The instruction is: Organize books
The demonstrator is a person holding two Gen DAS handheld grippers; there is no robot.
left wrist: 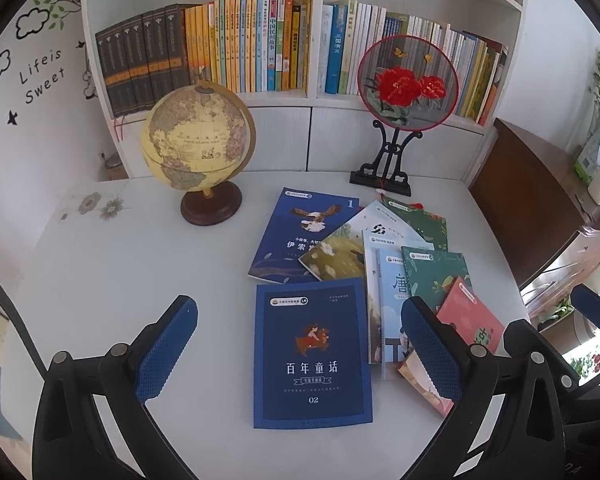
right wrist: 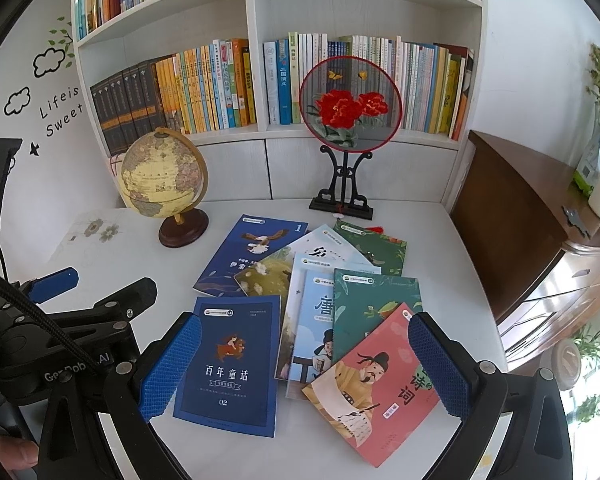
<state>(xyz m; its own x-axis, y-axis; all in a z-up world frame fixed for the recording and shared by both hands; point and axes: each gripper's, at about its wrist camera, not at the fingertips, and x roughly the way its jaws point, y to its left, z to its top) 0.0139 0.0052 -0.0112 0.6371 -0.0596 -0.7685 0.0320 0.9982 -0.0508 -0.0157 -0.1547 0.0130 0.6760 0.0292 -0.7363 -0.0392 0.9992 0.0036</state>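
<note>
Here, on the white table (left wrist: 100, 280), a loose spread of thin paperback books lies face up. Nearest is a dark blue book (left wrist: 312, 356) titled "百年童话" with "02" low on its cover, lying apart from the rest. Behind it sits a second blue book (left wrist: 288, 236) marked "1", its title starting "伊索" before an olive flowered book (left wrist: 336, 260) overlaps it. To the right, a light blue book (right wrist: 320, 320) showing "唐", a green leafy book (right wrist: 376, 304) and a coral-red book (right wrist: 376, 384) with a robed figure and "诗词" fan over one another.

The left gripper (left wrist: 300, 356) hovers above the "02" book with its blue pads spread wide, holding nothing. The right gripper (right wrist: 304, 368) is likewise wide apart and empty, above the "02" book and the coral one. "GenRob...AI" is partly readable on the left gripper's body in the right wrist view.

At the back stand a globe (left wrist: 198, 140) and a round embroidered peony fan (left wrist: 408, 80) on a black stand, before a white bookcase (left wrist: 316, 40) full of upright books; one spine reads "三国演义". The wall decal (left wrist: 42, 76) says "Life is Sweet".
</note>
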